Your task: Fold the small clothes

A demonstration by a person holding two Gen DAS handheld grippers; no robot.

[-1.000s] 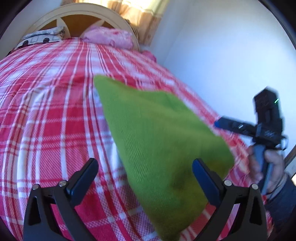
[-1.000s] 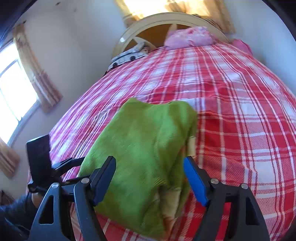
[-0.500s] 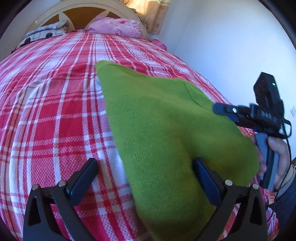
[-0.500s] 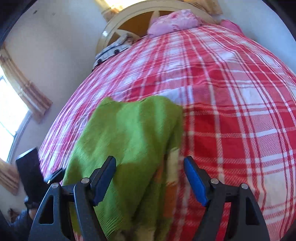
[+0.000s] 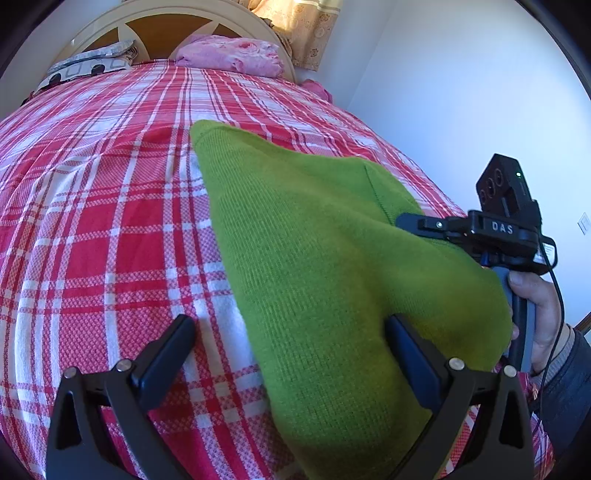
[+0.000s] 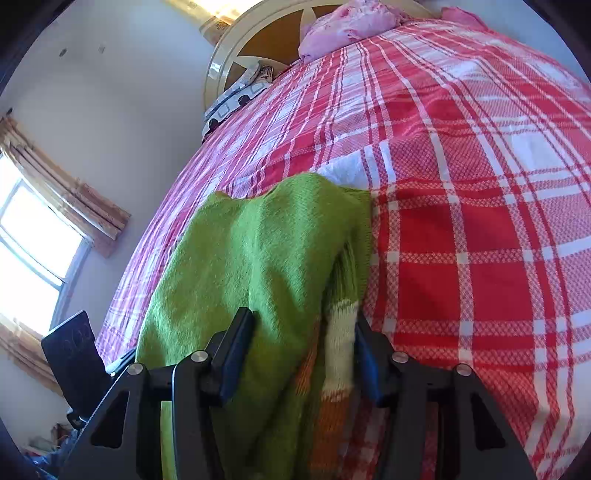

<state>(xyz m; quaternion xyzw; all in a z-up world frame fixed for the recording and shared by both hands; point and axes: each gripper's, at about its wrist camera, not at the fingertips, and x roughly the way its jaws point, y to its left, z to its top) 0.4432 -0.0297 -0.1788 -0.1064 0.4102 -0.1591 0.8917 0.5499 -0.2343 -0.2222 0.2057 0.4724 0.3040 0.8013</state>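
We see a wide bed covered by a red-and-white plaid woven spread (image 5: 110, 236), which fills most of both wrist views. At its far end stands a rounded cream headboard with brown panels (image 5: 166, 26), and against it lie a crumpled pink pillow (image 5: 229, 55) and a grey-and-white patterned pillow (image 5: 88, 66). A window with tan curtains (image 6: 40, 236) shows at the left of the right wrist view.

On the spread lies the green knitted garment (image 5: 314, 258), a small piece of clothing with orange and cream stripes showing at one edge in the right wrist view. It sits on the near part of the bed, its far corner resting flat on the plaid and its near side raised toward both cameras.

Our right tool (image 6: 303, 354) has its two fingers drawn in around the near edge of the garment, green knit and the striped band bunched between them; from the left wrist view its tip meets the garment's right edge. Our left tool (image 5: 291, 354) is spread wide, its left finger over bare plaid and its right finger against the green knit, gripping nothing.
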